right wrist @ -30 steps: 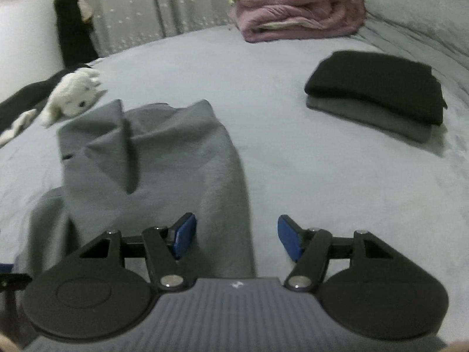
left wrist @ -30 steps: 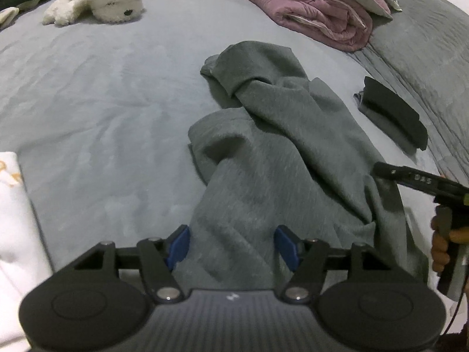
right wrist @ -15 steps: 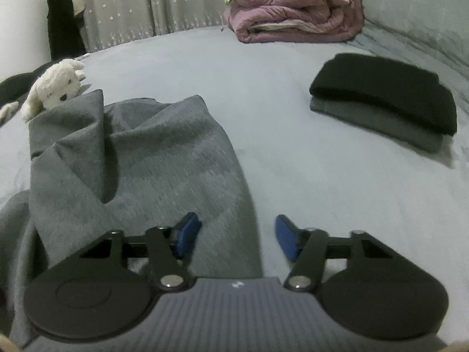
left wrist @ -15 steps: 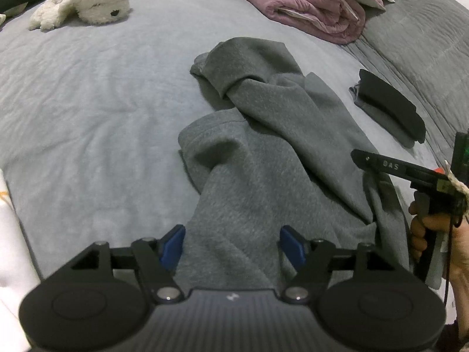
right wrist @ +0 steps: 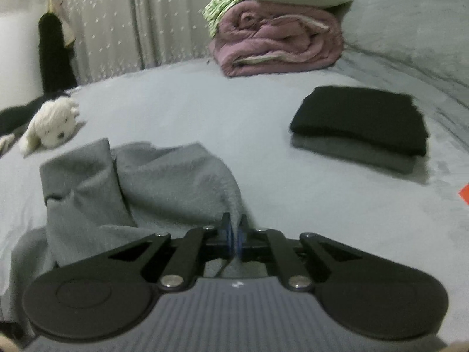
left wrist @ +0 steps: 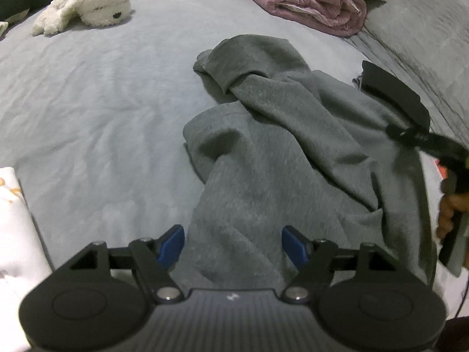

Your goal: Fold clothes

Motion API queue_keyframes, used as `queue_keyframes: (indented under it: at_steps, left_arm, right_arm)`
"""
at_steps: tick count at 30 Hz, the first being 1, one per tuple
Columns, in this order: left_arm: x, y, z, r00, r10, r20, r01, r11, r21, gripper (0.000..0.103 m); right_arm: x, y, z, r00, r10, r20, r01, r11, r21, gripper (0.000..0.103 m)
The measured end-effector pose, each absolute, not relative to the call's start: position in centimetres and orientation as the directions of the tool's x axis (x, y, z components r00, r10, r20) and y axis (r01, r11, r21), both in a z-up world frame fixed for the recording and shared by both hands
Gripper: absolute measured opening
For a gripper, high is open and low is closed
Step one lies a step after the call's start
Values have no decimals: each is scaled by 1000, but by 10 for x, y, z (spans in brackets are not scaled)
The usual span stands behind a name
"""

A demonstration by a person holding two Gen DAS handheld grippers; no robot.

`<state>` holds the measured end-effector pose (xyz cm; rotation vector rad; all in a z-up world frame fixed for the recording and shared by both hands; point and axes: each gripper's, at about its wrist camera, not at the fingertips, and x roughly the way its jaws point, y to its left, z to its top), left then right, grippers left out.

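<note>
1. Grey sweatshirt (left wrist: pixel 263 158) crumpled on the grey bedsheet (left wrist: pixel 102 102); long axis in the left wrist view from near the jaws at bottom toward upper middle, a folded-over end (left wrist: pixel 243 55) pointing to the far side of the bed.
2. No containers. Stacks only: folded black garment (right wrist: pixel 360 120) on a folded grey one (right wrist: pixel 351 155), well apart from the sweatshirt on the right in the right wrist view; pink blanket (right wrist: pixel 278 47) rolled at the far edge with green-patterned cloth on top.
3. Right gripper (right wrist: pixel 233 236): jaws fully together, pinching a ridge of the sweatshirt's right edge between the blue pads (right wrist: pixel 239 236); fabric tented up to the grip.
4. Left gripper (left wrist: pixel 233 245): jaws wide and opening, near end of the sweatshirt lying between the blue fingertips (left wrist: pixel 171 245), not pressed.
5. White plush toy (left wrist: pixel 88 3) far left on the bed, well apart.
6. White cloth (left wrist: pixel 11 220) at the left edge, beside the left gripper.
</note>
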<state>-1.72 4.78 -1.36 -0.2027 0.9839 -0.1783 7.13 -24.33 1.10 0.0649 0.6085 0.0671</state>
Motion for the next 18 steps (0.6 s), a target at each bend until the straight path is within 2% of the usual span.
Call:
queue_keyframes:
  at_steps: [8, 18]
  left_arm:
    - [-21, 49, -14, 553, -201, -808, 33, 975, -220, 75]
    - [-20, 48, -16, 565, -157, -810, 2, 982, -189, 75]
  right_arm:
    - [44, -279, 33, 854, -8, -520, 23, 999, 22, 3]
    - [4, -321, 35, 846, -77, -528, 55, 997, -58, 3]
